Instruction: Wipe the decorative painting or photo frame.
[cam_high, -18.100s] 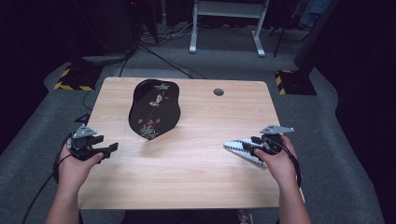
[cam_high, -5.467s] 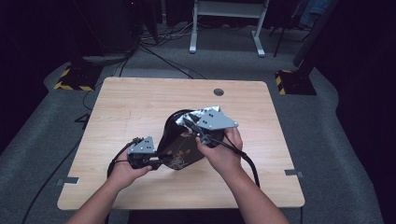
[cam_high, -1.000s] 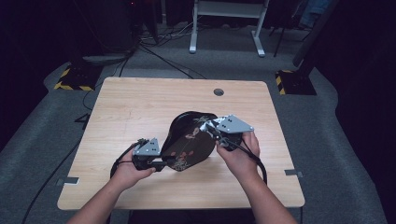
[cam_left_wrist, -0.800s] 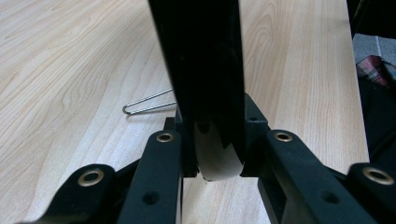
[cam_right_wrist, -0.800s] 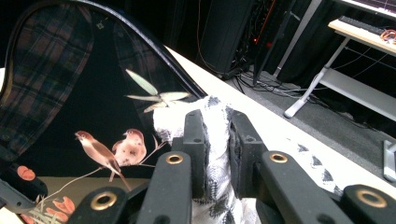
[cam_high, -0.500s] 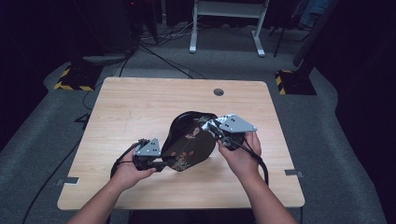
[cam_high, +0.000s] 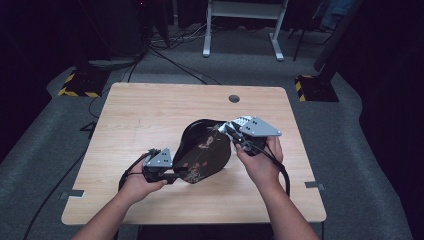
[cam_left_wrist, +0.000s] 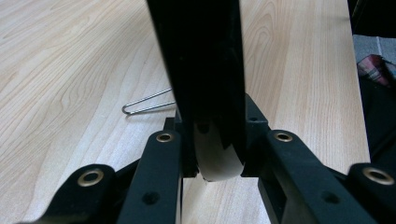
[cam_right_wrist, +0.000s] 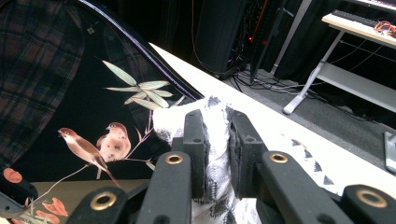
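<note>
1. the left tongs (cam_high: 172, 176) are clamped on the lower rim of a black tray (cam_high: 202, 156) painted with birds and leaves; the rim sits between their jaws in the left gripper view.
2. the tray stands tilted on the wooden surface (cam_high: 150, 115), between the two tongs.
3. the right tongs (cam_high: 231, 131) pinch a white patterned cloth (cam_right_wrist: 217, 140) against the tray's upper edge.

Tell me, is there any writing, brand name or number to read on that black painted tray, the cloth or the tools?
None can be read.
Black tray: painted birds, leaves and red flowers, no words.
Cloth: black-and-white pattern, no letters.
Left tool and right tool: no markings visible.
</note>
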